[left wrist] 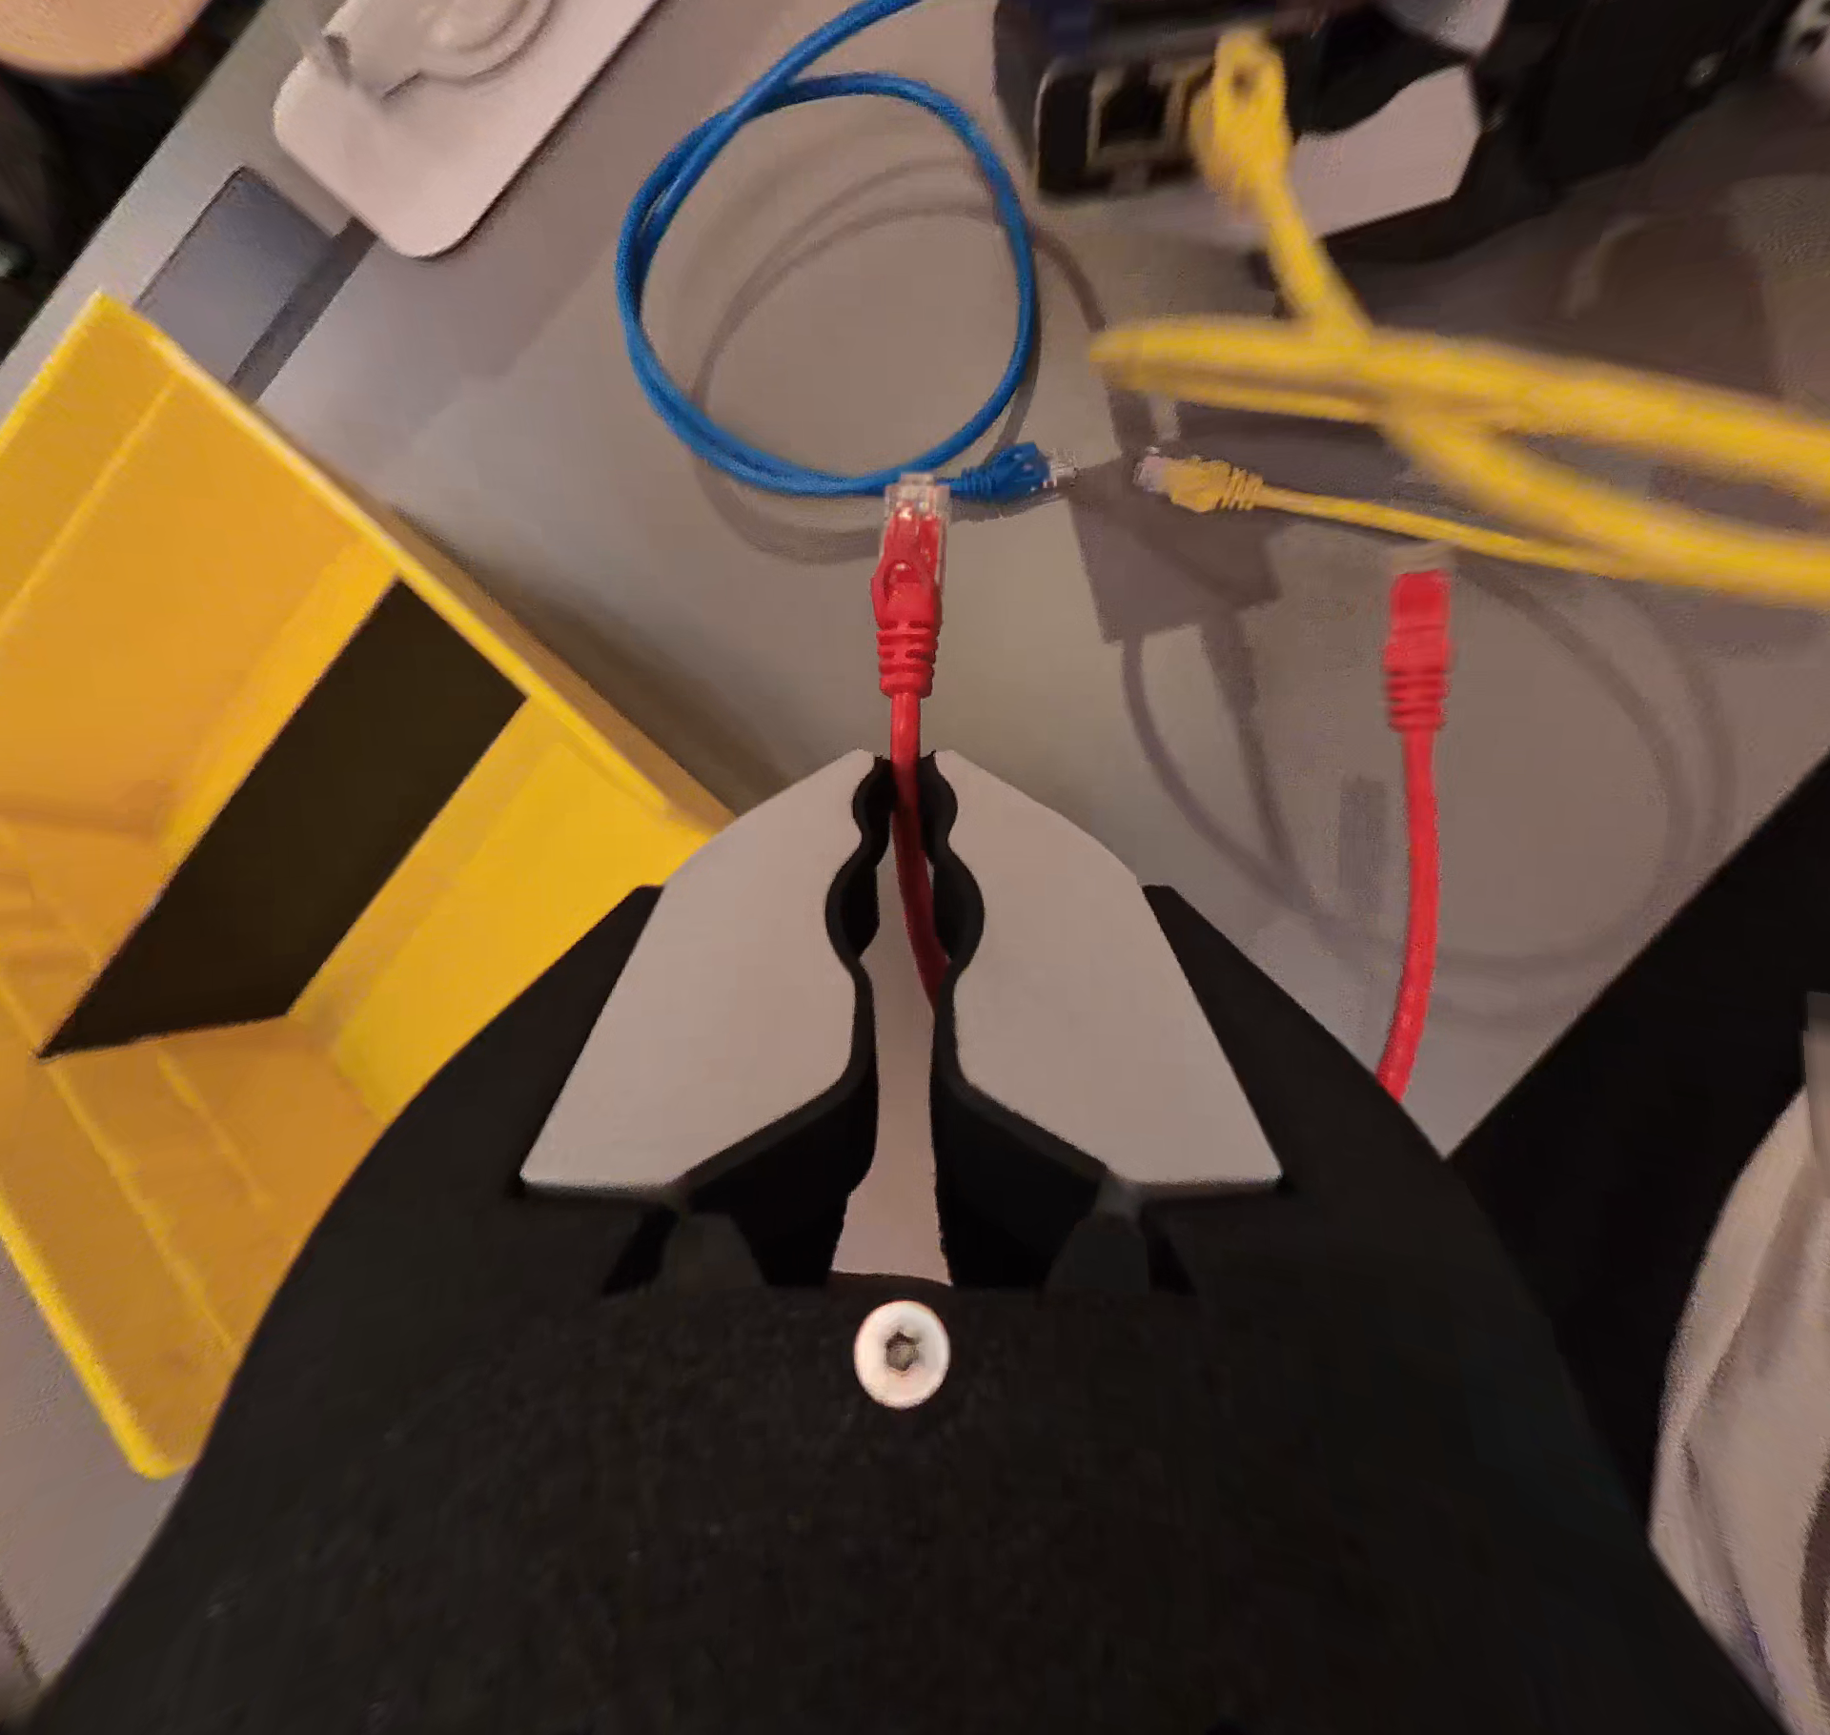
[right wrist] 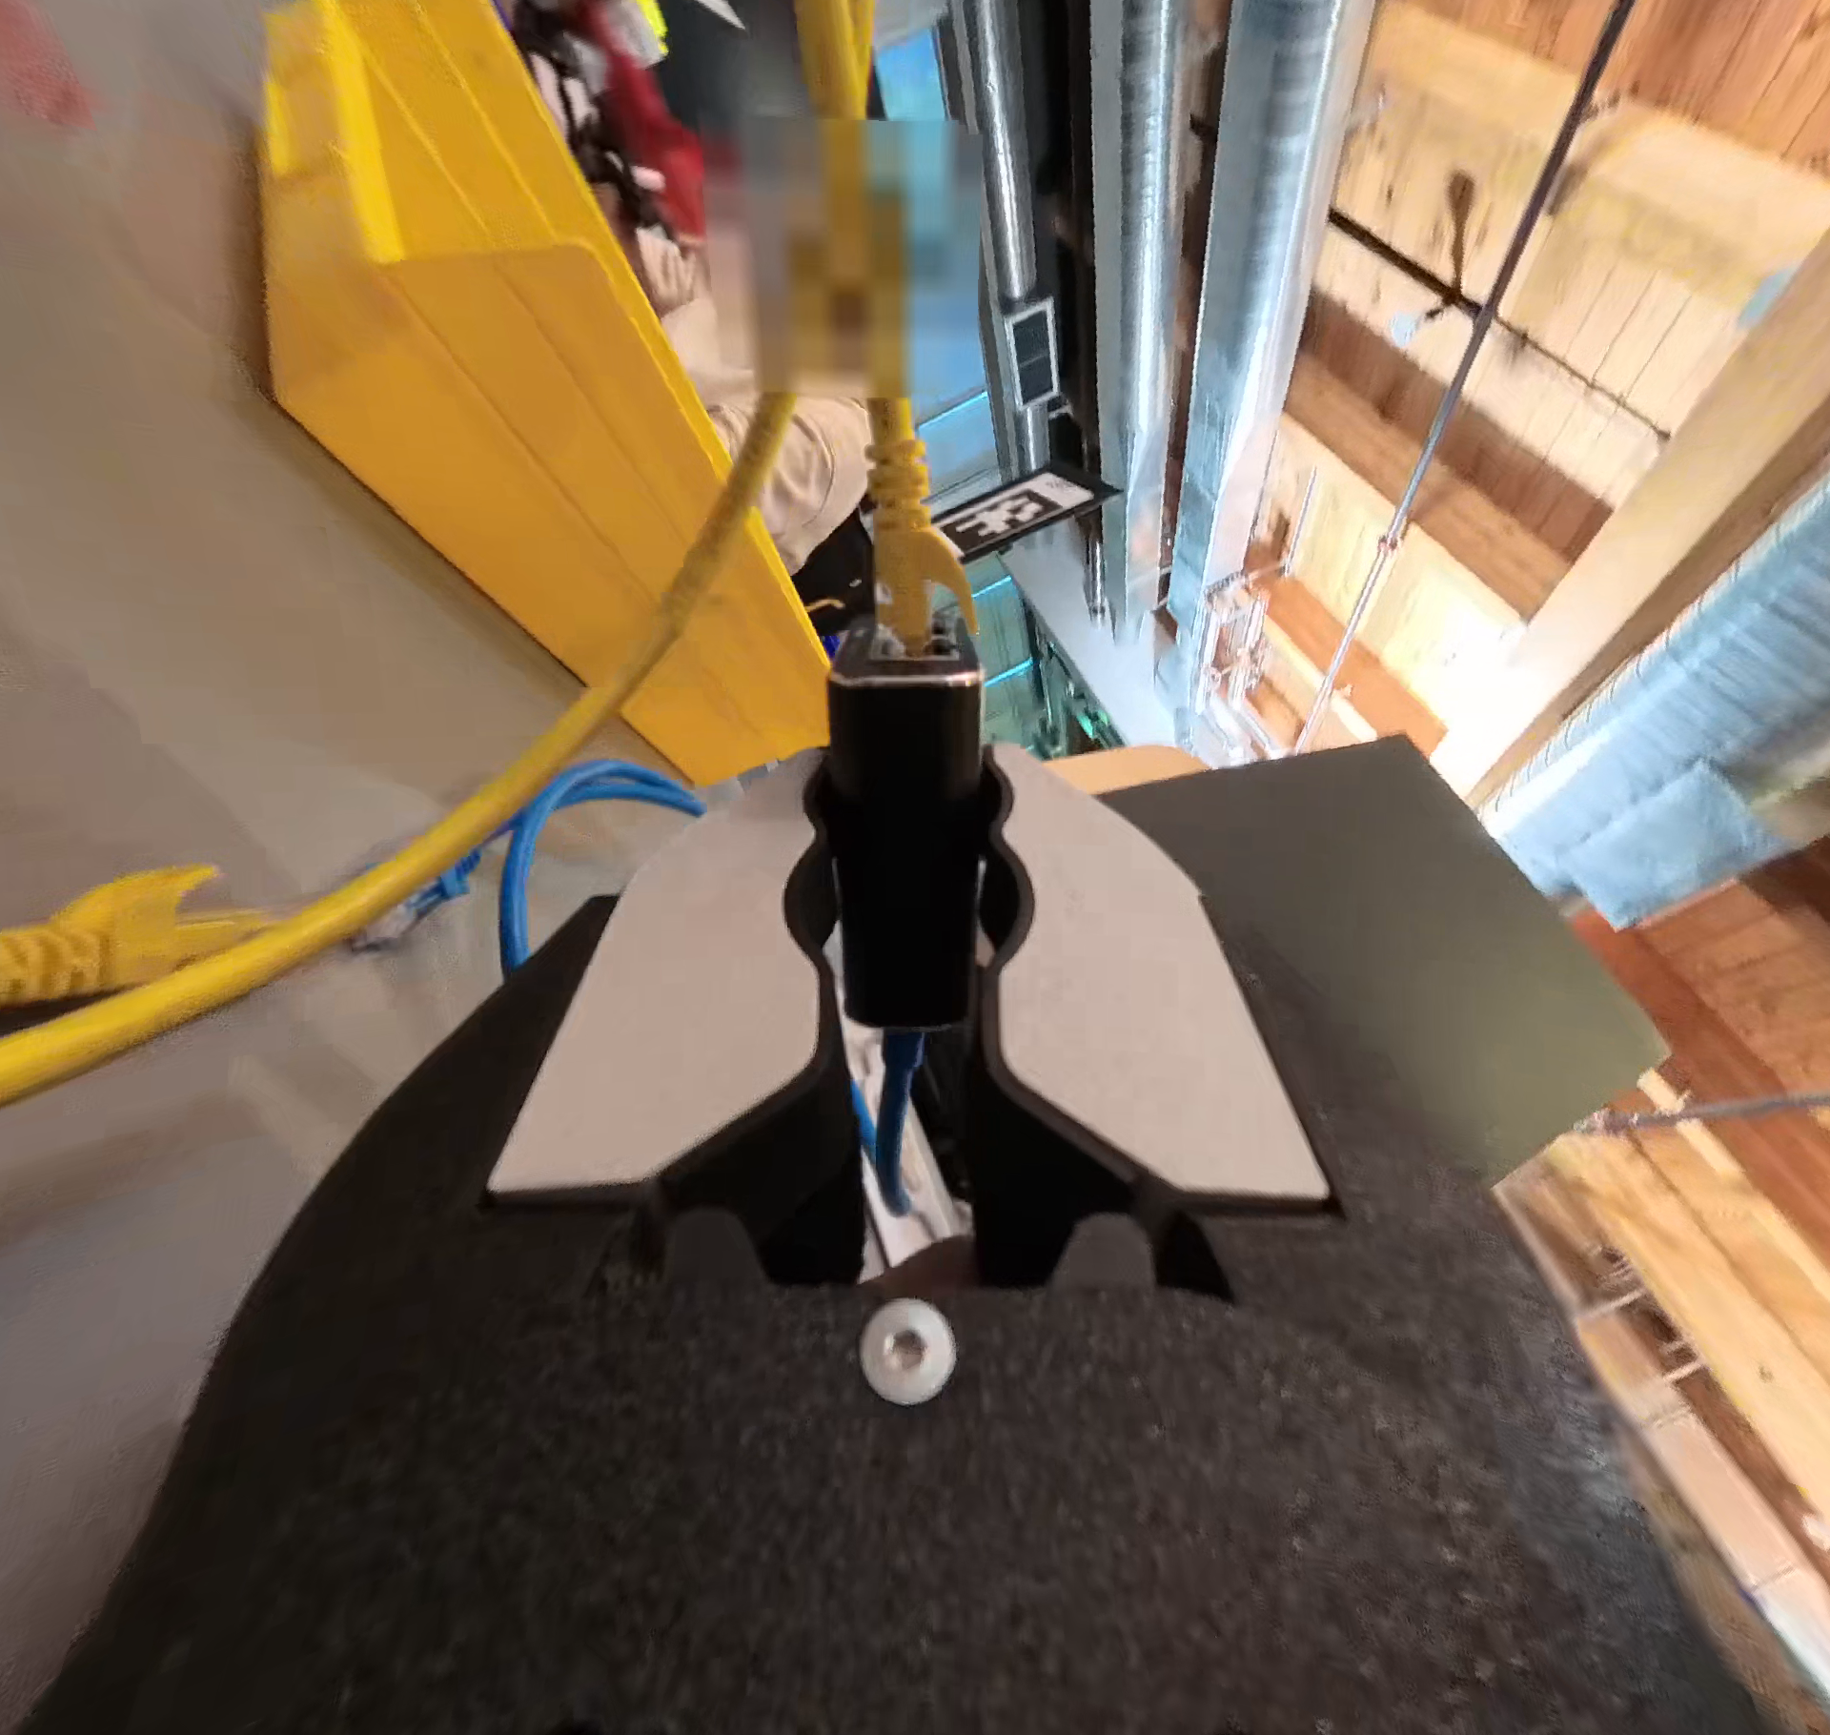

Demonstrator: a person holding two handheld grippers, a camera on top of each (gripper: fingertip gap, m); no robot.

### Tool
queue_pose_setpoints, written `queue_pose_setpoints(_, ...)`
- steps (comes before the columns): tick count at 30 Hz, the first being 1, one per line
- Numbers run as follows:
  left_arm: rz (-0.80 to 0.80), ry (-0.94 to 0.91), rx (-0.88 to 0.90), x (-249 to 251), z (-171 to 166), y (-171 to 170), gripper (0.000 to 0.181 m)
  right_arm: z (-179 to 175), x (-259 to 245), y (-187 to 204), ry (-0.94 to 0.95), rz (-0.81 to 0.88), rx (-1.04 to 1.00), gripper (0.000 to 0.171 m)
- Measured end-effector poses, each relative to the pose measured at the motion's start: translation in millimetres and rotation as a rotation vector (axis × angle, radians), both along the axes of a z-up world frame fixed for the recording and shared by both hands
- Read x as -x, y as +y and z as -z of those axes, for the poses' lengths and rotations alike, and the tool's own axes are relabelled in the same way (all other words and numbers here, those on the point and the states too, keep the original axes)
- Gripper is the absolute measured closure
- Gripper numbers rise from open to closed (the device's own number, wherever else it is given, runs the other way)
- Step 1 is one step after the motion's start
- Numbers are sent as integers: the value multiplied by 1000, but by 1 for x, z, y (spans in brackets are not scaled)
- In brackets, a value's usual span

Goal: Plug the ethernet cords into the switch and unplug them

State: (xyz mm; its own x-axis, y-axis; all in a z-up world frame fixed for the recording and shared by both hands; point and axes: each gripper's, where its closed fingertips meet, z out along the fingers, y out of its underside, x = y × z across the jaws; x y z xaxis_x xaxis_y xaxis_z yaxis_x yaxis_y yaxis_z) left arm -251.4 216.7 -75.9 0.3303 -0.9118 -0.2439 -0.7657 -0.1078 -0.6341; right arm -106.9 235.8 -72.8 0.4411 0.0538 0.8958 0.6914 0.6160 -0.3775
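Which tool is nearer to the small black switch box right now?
Right. The right tool is clamped around the small black switch box; the left tool holds a red ethernet cord well short of it.

The left wrist camera is looking down from close above the surface [left wrist: 555,459]. The right wrist camera is looking sideways and up at the ceiling. Both are seeing the yellow bin [left wrist: 198,796] [right wrist: 475,321] and blue cord [left wrist: 822,301] [right wrist: 584,796].

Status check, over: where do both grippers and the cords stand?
Left gripper shut on red ethernet cord. Right gripper shut on small black switch, yellow cord plugged in. One port empty; loose blue cord lies between.
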Motion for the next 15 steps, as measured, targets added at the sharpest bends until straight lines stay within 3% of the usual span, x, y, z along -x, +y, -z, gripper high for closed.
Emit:
queue_pose_setpoints(6,180,152,99,-39,0,-14,177,15,15,-5,-145,5,-42,147)
queue_pose_setpoints(15,127,120,189,-60,21,-11,177,25,16,0,-188,32,-29,147)
